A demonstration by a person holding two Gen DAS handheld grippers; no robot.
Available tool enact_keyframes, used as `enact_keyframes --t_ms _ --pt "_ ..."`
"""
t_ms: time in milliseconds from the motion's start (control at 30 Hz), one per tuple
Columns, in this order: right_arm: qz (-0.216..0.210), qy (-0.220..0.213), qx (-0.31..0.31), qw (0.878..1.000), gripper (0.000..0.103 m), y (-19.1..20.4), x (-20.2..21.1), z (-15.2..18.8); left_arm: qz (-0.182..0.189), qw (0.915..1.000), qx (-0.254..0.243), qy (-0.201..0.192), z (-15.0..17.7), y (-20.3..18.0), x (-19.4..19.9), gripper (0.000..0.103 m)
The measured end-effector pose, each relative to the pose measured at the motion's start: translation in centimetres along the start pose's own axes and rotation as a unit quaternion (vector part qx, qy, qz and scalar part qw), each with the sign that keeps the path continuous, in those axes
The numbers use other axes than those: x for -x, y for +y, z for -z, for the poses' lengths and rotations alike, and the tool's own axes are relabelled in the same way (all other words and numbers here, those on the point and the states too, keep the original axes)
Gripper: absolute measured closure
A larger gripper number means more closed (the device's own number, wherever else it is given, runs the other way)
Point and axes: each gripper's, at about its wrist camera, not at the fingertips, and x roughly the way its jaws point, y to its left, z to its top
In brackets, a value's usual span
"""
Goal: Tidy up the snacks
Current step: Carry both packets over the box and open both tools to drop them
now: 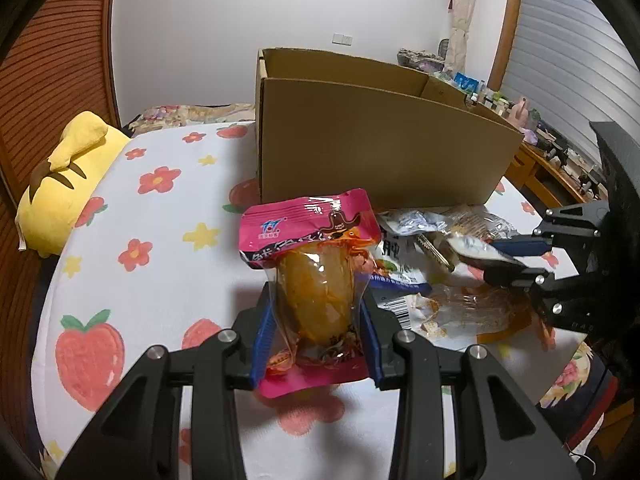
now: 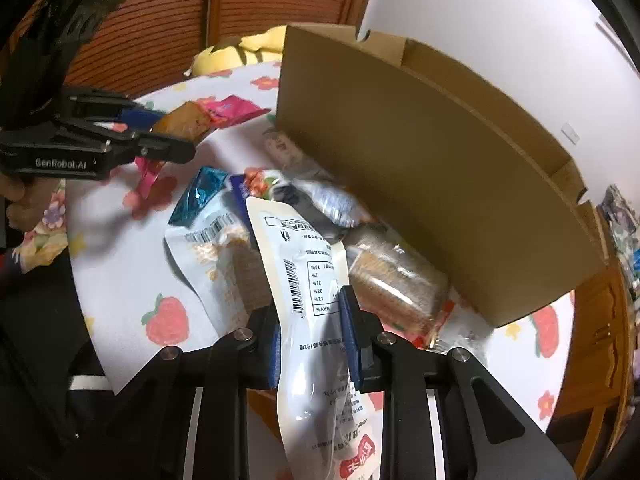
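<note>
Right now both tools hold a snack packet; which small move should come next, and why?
Probably lift the left tool with its pink packet over the cardboard box wall. The box stands open just behind, and the right tool holds a white packet that can follow.

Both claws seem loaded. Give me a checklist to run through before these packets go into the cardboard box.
1. Left claw gripping the pink snack packet: ok, pads press both sides.
2. Right claw gripping the white snack packet: ok, pinched at mid-length.
3. Cardboard box open on top: ok.
4. Box interior has room: cannot tell, near wall hides it.
5. White packet clear of the snack pile: cannot tell, its far end overlaps the pile.
6. Claws apart from each other: ok.
</note>
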Motion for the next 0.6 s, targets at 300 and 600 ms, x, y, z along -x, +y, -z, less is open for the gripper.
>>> enact_keyframes --t_ms 300,600 --pt "0.018 -0.041 -0.006 0.999 0.080 -0.9 3.1 0.0 0.002 0.9998 -0.005 -0.019 -0.7 -0.7 1.1 0.066" --pt "0.022 -0.078 -0.023 0.996 0.080 -2.0 6.0 -1.3 0.006 0.9988 -0.012 -0.048 -2.7 -1.5 2.9 0.066"
